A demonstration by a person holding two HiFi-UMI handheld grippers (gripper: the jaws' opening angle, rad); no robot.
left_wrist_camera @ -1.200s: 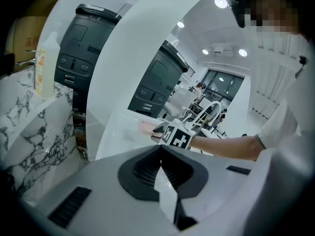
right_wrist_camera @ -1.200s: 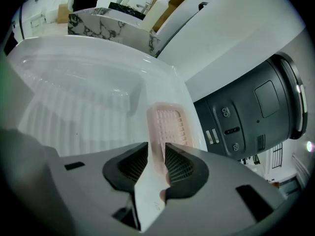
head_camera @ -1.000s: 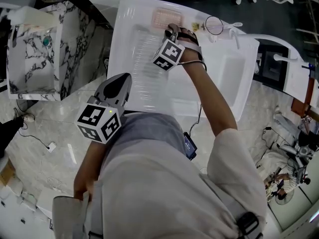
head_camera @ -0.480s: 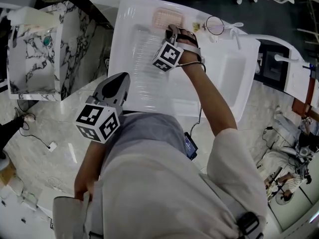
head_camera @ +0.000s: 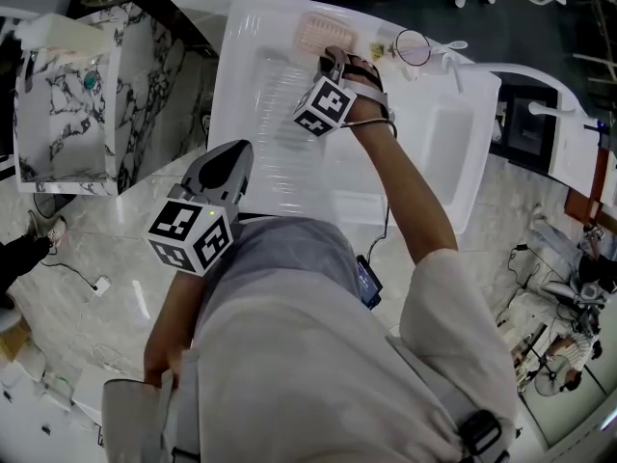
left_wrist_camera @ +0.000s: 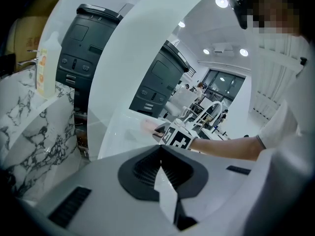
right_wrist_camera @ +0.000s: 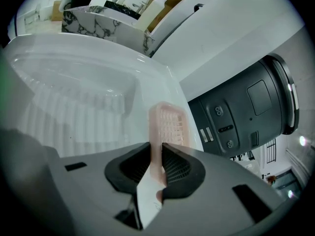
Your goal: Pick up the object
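Observation:
A pink slotted soap dish (head_camera: 323,31) lies at the far edge of the white ribbed drainboard (head_camera: 258,114). My right gripper (head_camera: 334,62) reaches over it, and its jaws are closing. In the right gripper view the near rim of the dish (right_wrist_camera: 172,124) stands between the two black pads of the right gripper (right_wrist_camera: 156,154) and touches both. My left gripper (head_camera: 231,162) hangs back near my body at the drainboard's near corner. Its jaws meet at the tip with nothing between them in the left gripper view (left_wrist_camera: 160,154).
A white sink basin (head_camera: 445,152) lies right of the drainboard, with a round clear lid (head_camera: 415,48) and a tap behind it. A marble-patterned counter (head_camera: 67,95) stands at the left. A dark appliance (right_wrist_camera: 246,107) sits beyond the dish.
The right gripper has edged slightly toward the pink dish. The left gripper has stayed where it was.

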